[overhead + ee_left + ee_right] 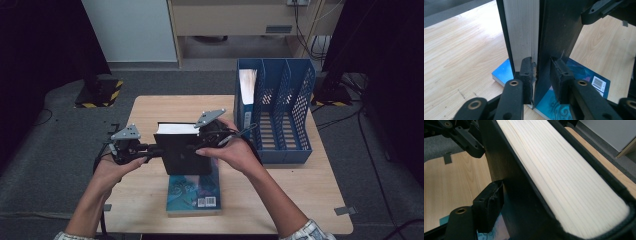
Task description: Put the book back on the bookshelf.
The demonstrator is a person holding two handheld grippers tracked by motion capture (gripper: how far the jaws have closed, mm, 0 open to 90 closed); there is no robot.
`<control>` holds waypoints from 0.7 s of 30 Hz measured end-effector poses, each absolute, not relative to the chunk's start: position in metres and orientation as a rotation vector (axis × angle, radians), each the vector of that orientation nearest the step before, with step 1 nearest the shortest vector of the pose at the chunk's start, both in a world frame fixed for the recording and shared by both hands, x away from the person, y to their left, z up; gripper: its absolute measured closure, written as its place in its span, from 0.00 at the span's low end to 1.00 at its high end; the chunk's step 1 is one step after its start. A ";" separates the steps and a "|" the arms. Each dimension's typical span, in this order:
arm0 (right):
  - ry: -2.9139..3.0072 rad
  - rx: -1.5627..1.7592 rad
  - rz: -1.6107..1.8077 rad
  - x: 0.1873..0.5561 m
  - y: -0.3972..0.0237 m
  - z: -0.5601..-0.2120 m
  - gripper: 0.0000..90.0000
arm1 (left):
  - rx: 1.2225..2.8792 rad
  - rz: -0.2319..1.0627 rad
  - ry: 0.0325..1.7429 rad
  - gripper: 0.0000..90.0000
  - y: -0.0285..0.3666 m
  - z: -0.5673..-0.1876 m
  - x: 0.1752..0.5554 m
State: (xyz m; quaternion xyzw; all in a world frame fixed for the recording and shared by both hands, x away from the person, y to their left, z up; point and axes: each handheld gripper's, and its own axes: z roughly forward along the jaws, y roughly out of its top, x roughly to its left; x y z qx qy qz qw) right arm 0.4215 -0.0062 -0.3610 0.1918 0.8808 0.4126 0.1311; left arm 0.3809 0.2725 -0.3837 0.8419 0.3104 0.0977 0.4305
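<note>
Two forearms come in from the near edge of the table (150, 107), each hand working a gripper. Between them a thick black book (182, 150) stands upright on its lower edge, page block facing up, resting on top of a blue paperback (194, 197) that lies flat near the front of the table.

From the right, the right gripper (202, 142) is clamped on the black book. In the right gripper view one pad (489, 206) presses flat against the dark cover, while the other jaw is hidden behind the pages.

From the left, the left gripper (150, 148) reaches to the book's edge. In the left gripper view its jaws straddle the front cover alone. One pad (526, 68) sits between cover and pages, and the other (560, 75) stands just off the outside, so the grip looks let go.

Farther back on the right, a blue file rack (280, 110) stands on the table with a white folder (246, 85) in its leftmost slot.
</note>
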 end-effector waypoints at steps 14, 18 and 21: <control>2.574 0.549 1.211 0.417 -0.011 -0.358 0.42 | 2.094 0.309 0.818 0.80 0.269 -0.392 0.386; 2.573 0.571 1.218 0.415 -0.013 -0.357 0.46 | 2.120 0.313 0.811 0.80 0.267 -0.389 0.397; 2.568 0.589 1.222 0.414 -0.014 -0.356 0.49 | 2.124 0.315 0.814 0.79 0.266 -0.388 0.404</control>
